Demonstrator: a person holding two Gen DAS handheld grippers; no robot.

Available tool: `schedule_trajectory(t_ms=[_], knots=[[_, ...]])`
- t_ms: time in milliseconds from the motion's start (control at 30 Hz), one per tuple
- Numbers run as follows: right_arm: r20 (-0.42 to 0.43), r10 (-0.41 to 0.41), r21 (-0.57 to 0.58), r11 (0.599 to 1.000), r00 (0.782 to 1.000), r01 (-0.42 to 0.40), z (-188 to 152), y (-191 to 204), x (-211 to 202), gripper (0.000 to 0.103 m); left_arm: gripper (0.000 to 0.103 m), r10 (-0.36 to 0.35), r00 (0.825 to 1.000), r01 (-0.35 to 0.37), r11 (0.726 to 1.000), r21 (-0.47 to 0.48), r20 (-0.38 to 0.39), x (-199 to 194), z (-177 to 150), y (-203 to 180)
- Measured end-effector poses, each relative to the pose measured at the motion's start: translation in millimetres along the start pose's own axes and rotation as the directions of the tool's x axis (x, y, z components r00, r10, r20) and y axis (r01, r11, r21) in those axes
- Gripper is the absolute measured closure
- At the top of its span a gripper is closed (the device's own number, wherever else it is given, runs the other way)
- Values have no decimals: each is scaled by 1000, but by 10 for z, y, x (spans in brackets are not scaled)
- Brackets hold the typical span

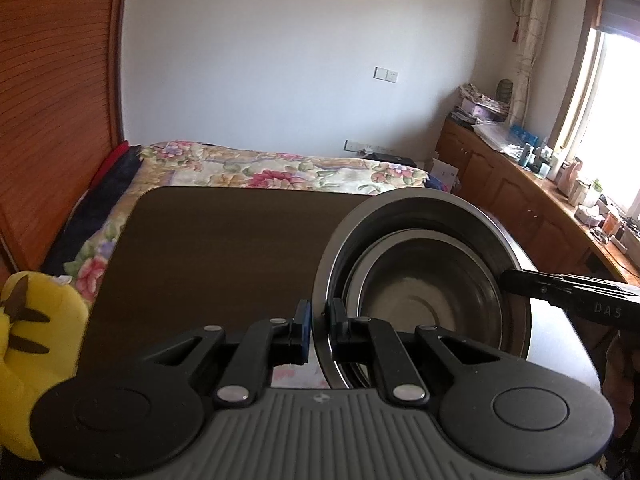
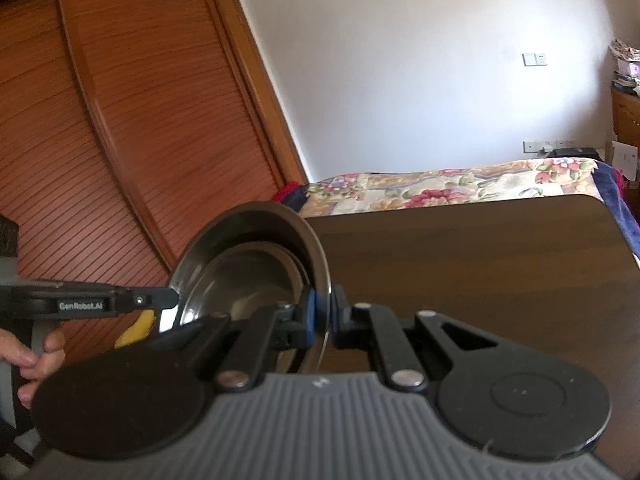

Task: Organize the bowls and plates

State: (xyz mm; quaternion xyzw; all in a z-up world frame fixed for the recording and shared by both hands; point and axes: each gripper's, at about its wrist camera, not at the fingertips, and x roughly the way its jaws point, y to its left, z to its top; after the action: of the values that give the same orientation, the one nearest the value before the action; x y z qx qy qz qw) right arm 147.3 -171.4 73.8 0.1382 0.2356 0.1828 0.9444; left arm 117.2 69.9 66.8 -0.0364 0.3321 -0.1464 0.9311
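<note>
A stack of steel bowls, a smaller one (image 1: 420,292) nested inside a larger one (image 1: 400,210), is held between both grippers above the dark wooden table (image 1: 224,248). My left gripper (image 1: 319,322) is shut on the large bowl's near rim. My right gripper (image 2: 322,318) is shut on the opposite rim; its fingers (image 1: 532,284) show at the bowl's right side in the left wrist view. In the right wrist view the large bowl (image 2: 256,220) holds the inner bowl (image 2: 248,276), and the left gripper's fingers (image 2: 152,301) clamp its left rim.
A floral bedspread (image 1: 280,168) lies beyond the table's far edge. A wooden wardrobe (image 2: 120,120) stands at the left. A yellow plush toy (image 1: 36,340) sits by the table's left side. A cluttered wooden counter (image 1: 560,184) runs under the window at right.
</note>
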Motion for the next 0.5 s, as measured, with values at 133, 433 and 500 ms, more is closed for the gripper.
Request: schedule_trajectory(t_ms=[133, 433, 500], knots=[[-14, 20, -6, 1000, 1000, -20, -71, 97, 9, 93, 86, 24, 1000, -24, 1000, -11, -9, -70, -99, 85], [-63, 49, 4, 999, 997, -49, -253, 188, 123, 93, 86, 34, 998, -37, 999, -38, -61, -4, -256, 230], [-74, 50, 4, 999, 996, -49, -284, 207, 151, 93, 86, 36, 997, -39, 999, -38, -66, 2, -274, 252]])
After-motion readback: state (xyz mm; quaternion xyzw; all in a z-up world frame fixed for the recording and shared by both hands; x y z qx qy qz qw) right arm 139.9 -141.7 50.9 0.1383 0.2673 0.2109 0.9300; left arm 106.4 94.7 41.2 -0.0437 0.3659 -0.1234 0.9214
